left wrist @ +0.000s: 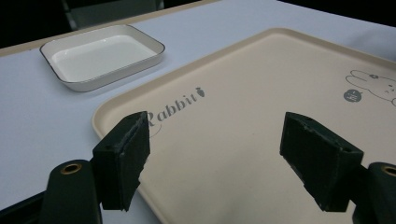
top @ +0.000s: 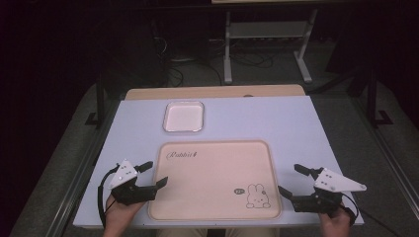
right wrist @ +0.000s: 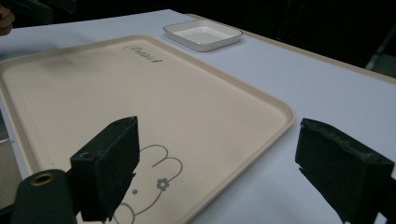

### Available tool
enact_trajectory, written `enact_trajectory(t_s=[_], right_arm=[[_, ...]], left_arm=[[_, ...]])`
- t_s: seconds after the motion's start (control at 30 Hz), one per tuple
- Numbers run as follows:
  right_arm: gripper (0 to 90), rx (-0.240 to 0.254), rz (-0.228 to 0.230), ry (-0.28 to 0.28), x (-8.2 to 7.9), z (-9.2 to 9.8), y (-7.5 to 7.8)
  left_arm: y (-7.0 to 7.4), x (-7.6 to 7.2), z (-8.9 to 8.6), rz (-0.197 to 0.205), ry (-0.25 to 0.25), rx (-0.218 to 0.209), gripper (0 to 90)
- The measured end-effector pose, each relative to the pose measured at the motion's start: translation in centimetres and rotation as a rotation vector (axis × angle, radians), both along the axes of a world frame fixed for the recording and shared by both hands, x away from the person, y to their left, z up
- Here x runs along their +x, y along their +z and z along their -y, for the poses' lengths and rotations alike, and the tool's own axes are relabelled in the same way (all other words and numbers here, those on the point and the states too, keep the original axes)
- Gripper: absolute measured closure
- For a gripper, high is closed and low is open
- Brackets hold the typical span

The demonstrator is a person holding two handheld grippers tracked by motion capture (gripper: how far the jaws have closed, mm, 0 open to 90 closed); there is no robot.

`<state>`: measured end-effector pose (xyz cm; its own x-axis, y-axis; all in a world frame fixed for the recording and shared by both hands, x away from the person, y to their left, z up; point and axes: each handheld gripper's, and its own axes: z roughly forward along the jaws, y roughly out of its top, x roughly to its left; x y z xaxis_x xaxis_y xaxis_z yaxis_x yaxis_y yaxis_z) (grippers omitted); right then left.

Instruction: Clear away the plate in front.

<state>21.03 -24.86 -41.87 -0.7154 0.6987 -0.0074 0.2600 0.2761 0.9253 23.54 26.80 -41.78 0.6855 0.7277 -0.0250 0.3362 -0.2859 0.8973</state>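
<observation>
A large beige tray [top: 212,177] printed with "Rabbit" and a small rabbit drawing lies on the near middle of the table, with nothing on it. Behind it sits a small white dish [top: 184,116] with a dark rim, also bare inside. My left gripper [top: 156,173] hovers open at the tray's left edge, its jaws wide apart over the tray [left wrist: 261,84], the dish [left wrist: 100,56] farther off. My right gripper [top: 289,178] is open at the tray's right edge; one jaw stands over the tray [right wrist: 140,93], the other over the table, with the dish [right wrist: 203,35] far ahead.
The pale table top [top: 296,123] has a wooden strip along its far edge [top: 212,92]. Beyond it, on the dark floor, stand a white metal frame [top: 267,34] and cables. Black table legs rise at both sides.
</observation>
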Motion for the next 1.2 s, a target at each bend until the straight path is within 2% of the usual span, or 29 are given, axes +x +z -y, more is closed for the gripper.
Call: enact_trajectory(t_s=[0.83, 1.2], right_arm=[[12.9, -0.011, -0.005, 0.012, 0.12, -0.12, -0.11], [12.9, -0.008, -0.002, 0.003, -0.01, -0.03, -0.03]], left_arm=[[-0.19, 0.12, -0.14, 0.001, 0.001, 0.008, 23.9], [-0.29, 0.09, -0.48, -0.001, 0.016, -0.008, 23.9]])
